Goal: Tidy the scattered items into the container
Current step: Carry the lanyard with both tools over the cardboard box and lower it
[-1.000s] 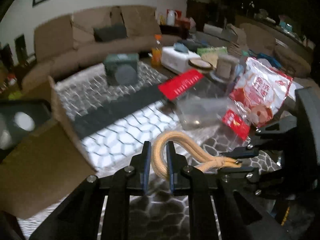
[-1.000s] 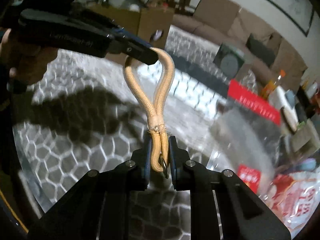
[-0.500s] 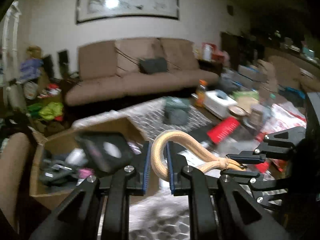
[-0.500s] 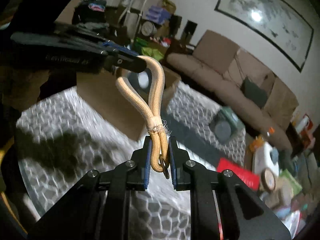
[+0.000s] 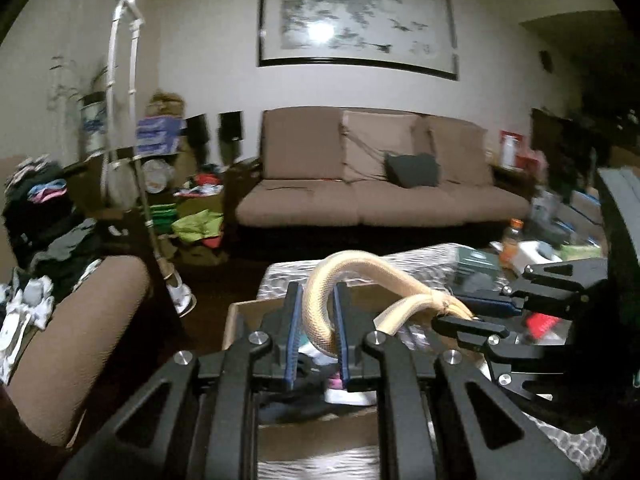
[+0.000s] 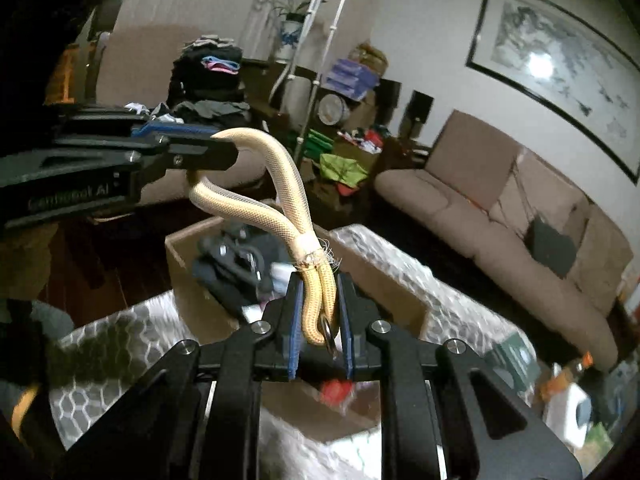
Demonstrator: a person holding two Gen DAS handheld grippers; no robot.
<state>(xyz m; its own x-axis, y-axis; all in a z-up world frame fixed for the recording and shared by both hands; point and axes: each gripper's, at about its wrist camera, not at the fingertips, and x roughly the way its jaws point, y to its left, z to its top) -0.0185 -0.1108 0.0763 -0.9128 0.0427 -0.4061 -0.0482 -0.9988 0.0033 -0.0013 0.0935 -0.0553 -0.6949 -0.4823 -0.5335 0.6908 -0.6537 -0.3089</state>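
A cream braided rope loop [image 5: 356,268] hangs in the air between both grippers. My left gripper [image 5: 316,300] is shut on the bend of the loop. My right gripper [image 6: 319,280] is shut on the rope [image 6: 288,184] at its bound end, where a small metal ring shows between the pads. In the right wrist view the left gripper [image 6: 224,146] comes in from the left. In the left wrist view the right gripper [image 5: 460,314] comes in from the right. An open cardboard box [image 6: 178,256] with dark items inside stands below the rope; its rim [image 5: 232,320] shows behind my left fingers.
A table with a hexagon-patterned cover [image 6: 100,344] carries a green box [image 5: 476,260], an orange bottle [image 5: 510,240] and other clutter at the right. A brown sofa [image 5: 380,200] lines the far wall. An armchair arm [image 5: 72,344] is at the left, with heaps of clothes [image 5: 44,216] behind.
Both grippers have risen and swung left with the rope held between them, from over the patterned table to above the cardboard box. Both grips stay the same.
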